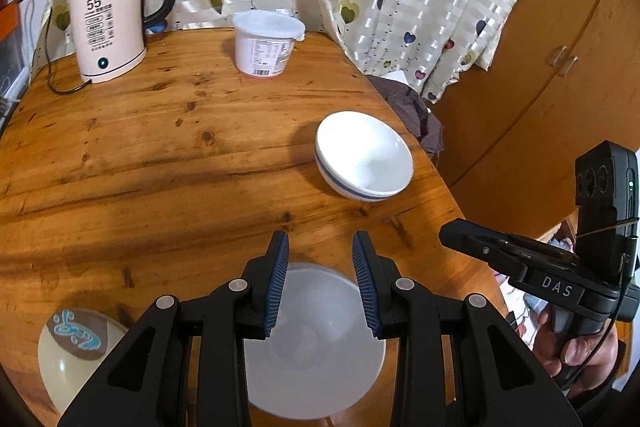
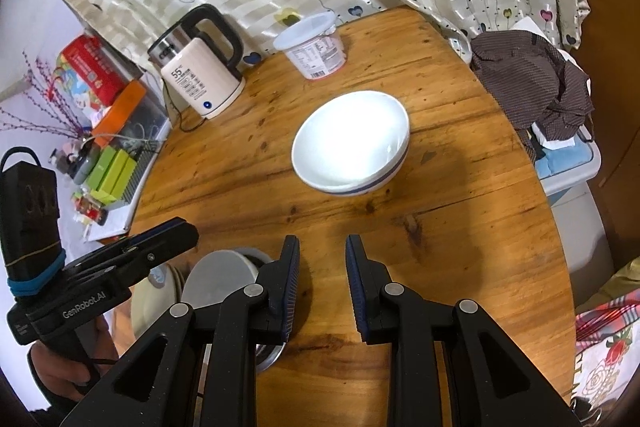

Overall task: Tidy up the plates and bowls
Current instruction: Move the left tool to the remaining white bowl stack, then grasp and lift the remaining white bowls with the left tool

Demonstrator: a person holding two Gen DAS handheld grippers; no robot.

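Note:
A white bowl with a blue stripe (image 1: 365, 157) sits on the round wooden table (image 1: 160, 155) near its right edge; it also shows in the right wrist view (image 2: 352, 141). My left gripper (image 1: 321, 247) is open and empty, hovering over a plain white bowl (image 1: 312, 347) at the table's near side. A cream bowl with a brown and blue pattern (image 1: 76, 343) lies to its left. My right gripper (image 2: 322, 247) is open and empty, short of the striped bowl. In the right wrist view the white bowl (image 2: 218, 279) and the cream bowl (image 2: 154, 291) lie at lower left.
An electric kettle (image 1: 110, 15) and a white lidded tub (image 1: 266, 43) stand at the table's back by the curtain. A brown cloth (image 2: 536, 79) lies on a box beside the table's right edge. Boxes and clutter (image 2: 108, 131) sit on a shelf to the left.

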